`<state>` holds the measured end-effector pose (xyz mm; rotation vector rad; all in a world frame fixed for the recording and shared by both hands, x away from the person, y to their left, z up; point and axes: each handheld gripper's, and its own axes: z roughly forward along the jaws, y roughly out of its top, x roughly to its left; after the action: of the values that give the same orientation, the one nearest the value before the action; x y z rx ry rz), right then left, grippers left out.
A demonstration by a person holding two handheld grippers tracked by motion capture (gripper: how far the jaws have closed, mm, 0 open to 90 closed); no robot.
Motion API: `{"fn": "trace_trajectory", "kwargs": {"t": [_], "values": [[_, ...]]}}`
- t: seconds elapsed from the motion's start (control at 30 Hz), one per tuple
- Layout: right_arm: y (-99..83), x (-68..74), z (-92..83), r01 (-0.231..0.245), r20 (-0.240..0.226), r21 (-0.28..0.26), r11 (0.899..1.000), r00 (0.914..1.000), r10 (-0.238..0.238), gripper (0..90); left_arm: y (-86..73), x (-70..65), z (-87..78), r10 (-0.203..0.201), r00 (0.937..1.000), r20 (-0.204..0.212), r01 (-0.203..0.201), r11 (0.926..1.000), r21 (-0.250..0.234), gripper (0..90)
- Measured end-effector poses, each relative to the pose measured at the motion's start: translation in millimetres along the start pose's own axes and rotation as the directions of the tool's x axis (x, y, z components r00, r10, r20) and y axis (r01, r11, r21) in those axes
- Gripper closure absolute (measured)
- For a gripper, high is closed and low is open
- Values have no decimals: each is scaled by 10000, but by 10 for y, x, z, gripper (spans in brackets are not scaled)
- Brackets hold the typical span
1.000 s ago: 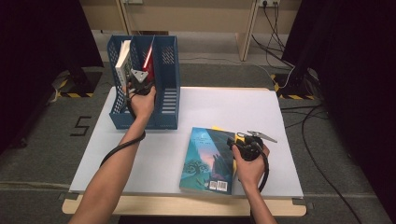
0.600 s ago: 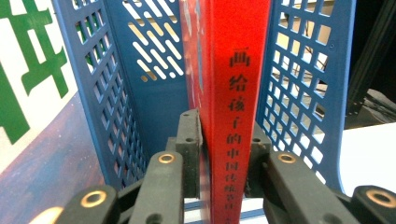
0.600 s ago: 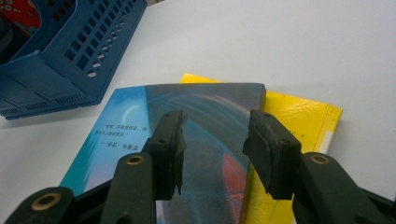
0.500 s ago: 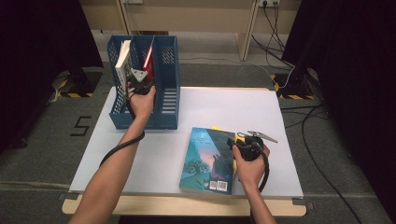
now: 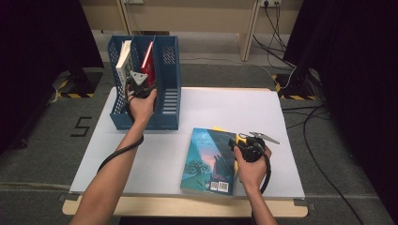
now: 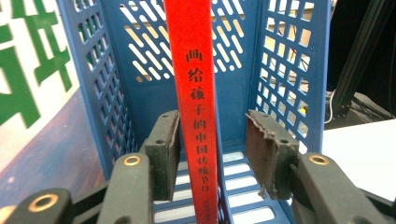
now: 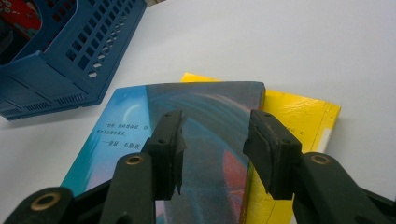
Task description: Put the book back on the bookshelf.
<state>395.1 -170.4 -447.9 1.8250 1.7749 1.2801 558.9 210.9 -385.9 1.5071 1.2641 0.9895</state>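
Left gripper view: left gripper (image 6: 212, 149) jaws just opening – red book (image 6: 196, 93) between them, unpressed, upright in blue file rack (image 6: 285, 70). Release looks done; blue book (image 5: 209, 159) likely next – right gripper (image 7: 215, 140) open, empty above it.

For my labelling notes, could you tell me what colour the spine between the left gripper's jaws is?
Red spine with dark characters, clearest in the left gripper view.

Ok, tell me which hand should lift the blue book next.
Right. The right gripper hangs open over the blue book, which lies on a yellow book; the left gripper, jaws just opened, sits around the red book in the rack.
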Motion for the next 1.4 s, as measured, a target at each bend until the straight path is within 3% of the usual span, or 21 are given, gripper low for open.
{"fn": "trace_trajectory", "kwargs": {"t": [0.37,0.6,0.8,0.83,0.93,1.1,1.4], "values": [[11,2,-7,-7,40,-34,10000,10000,7,559,7,49,-63,29,10000,1,-29,10000,24,517],[10,-4,-2,-28,54,-13,10000,10000,28,559,89,70,-24,391,9989,-265,-391,9992,16,716],[26,-14,-16,-44,46,-49,10000,10000,44,559,132,89,-3,328,9985,-432,-319,9993,217,776],[26,-15,-17,-51,46,-66,10000,10000,51,559,134,104,-3,272,9988,-407,-264,9994,214,778],[25,-22,-16,-24,54,-68,10000,10000,24,559,150,127,-13,626,9966,-541,-617,9979,197,781],[19,-18,-5,-50,64,-40,10000,10000,50,559,159,141,-43,1422,9849,-986,-1410,9898,186,789],[17,-5,-6,7,68,-16,10000,10000,-7,558,78,29,-34,1118,9926,-472,-1119,9937,0,714]]}}
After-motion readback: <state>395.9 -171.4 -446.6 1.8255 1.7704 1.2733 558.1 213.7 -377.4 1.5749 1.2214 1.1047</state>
